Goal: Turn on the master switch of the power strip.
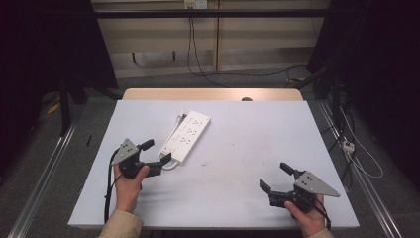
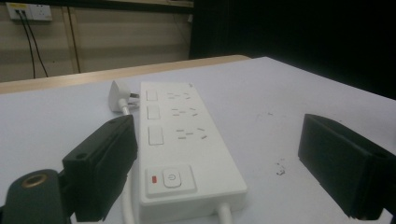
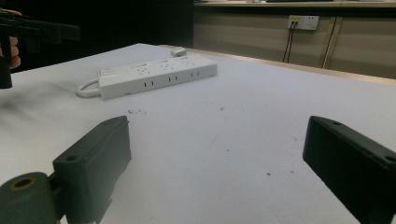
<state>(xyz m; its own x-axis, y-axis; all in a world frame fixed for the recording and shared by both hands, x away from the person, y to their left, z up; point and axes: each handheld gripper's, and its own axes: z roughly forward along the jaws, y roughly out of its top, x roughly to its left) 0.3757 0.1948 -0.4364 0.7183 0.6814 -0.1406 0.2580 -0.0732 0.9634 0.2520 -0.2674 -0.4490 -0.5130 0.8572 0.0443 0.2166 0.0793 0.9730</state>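
Reaching in from the lower left of the high view, the left claw [image 1: 157, 151] hovers at the near end of the white power strip [image 1: 187, 136], its jaws spread wide and pressing on nothing. In the left claw's own view the strip [image 2: 184, 140] lies straight ahead of it: the end with the red-lit power switch [image 2: 170, 180] sits between the two jaws, closer to the left one, and whether that jaw touches the casing cannot be told. Beyond the switch run three rocker buttons and three rows of sockets, and past the far end lies the white plug [image 2: 117, 95] on its cord (the cord also loops out of the near end, just below the left claw). To the right, well apart from the strip, the right claw [image 1: 275, 179] is held low over bare table [image 1: 237, 193], jaws likewise released and empty. From the right claw the strip [image 3: 156, 74] lies far ahead and to the left, with the left claw [image 3: 39, 30] beyond it at the upper left edge.
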